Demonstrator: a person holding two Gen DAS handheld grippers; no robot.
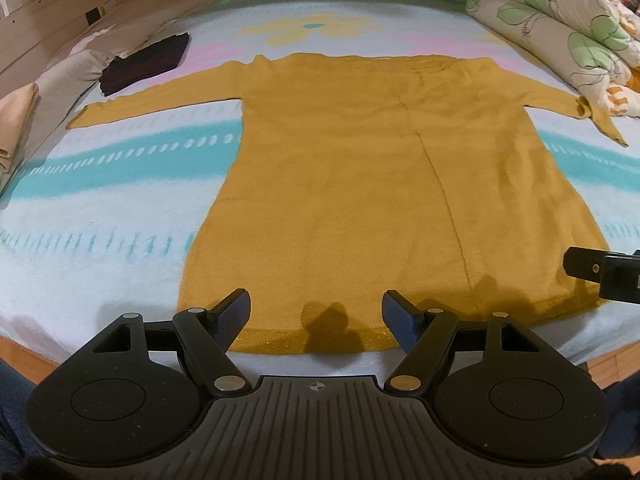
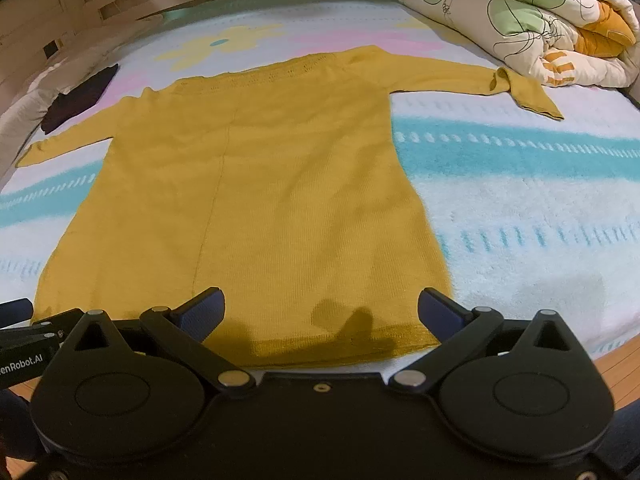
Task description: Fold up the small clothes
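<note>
A mustard-yellow knitted sweater (image 1: 360, 168) lies spread flat on a bed (image 1: 120, 240) covered with a fleecy blanket in white, turquoise and pink stripes with a yellow flower. Its hem is nearest both tongs and its neckline is farthest from them, with both sleeves stretched out sideways.

The left gripper (image 1: 316, 316) hovers just above the hem, its two blue-padded fingers spread wide with nothing between them; the hem edge lies directly ahead of and between the fingertips. A vertical seam or crease in the knit runs away from the tongs, just to the right of its right finger.

The right gripper (image 2: 320, 312) is likewise wide open and holds nothing, poised over the hem at the sweater's right corner, with its right finger at the garment's side edge.

The sleeve on the right (image 2: 520, 88) ends in a cuff folded back on itself, far ahead and to the right of the right tongs, just beside a bunched floral duvet (image 2: 520, 16). Far ahead and to the left of the left tongs, a dark folded garment (image 1: 148, 62) lies beyond the other sleeve (image 1: 152, 104)
</note>
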